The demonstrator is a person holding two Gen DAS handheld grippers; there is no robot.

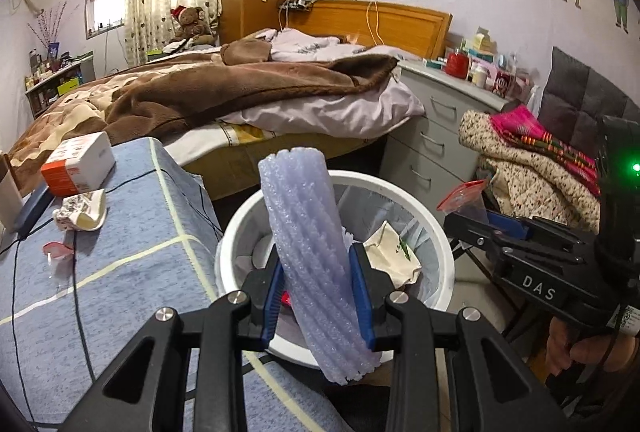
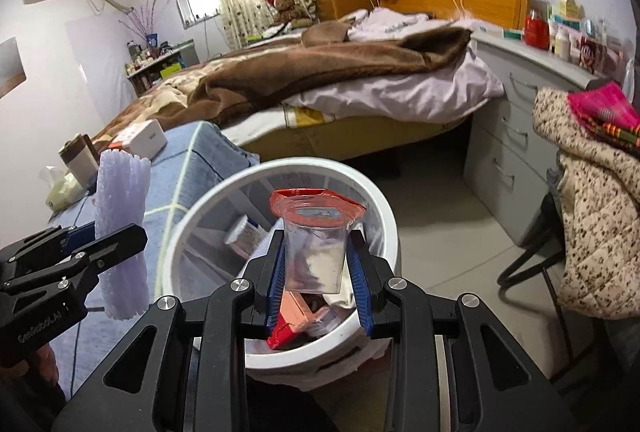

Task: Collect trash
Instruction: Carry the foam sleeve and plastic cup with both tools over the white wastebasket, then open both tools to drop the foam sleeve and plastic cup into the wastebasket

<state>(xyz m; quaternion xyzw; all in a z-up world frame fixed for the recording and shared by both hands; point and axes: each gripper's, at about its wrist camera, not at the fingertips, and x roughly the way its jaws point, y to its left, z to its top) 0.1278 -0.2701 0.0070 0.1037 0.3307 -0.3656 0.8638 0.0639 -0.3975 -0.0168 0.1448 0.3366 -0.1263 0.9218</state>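
Note:
My left gripper (image 1: pixel 318 290) is shut on a pale purple foam net sleeve (image 1: pixel 310 252), held upright over the near rim of a white trash bin (image 1: pixel 440 228); the sleeve also shows in the right wrist view (image 2: pixel 122 232). My right gripper (image 2: pixel 318 272) is shut on a clear plastic bag with a red top (image 2: pixel 314 232), held above the bin (image 2: pixel 384 216). The bin holds several scraps of paper and packaging. The right gripper (image 1: pixel 480 228) also shows in the left wrist view, with the bag (image 1: pixel 464 198) in it.
A table with a blue cloth (image 1: pixel 132 252) is left of the bin, with crumpled wrappers (image 1: pixel 80 212), a white and orange box (image 1: pixel 78 164) and a black cable. A bed (image 1: pixel 240 100) is behind, grey drawers (image 1: pixel 436 136) and a chair with clothes (image 1: pixel 532 168) to the right.

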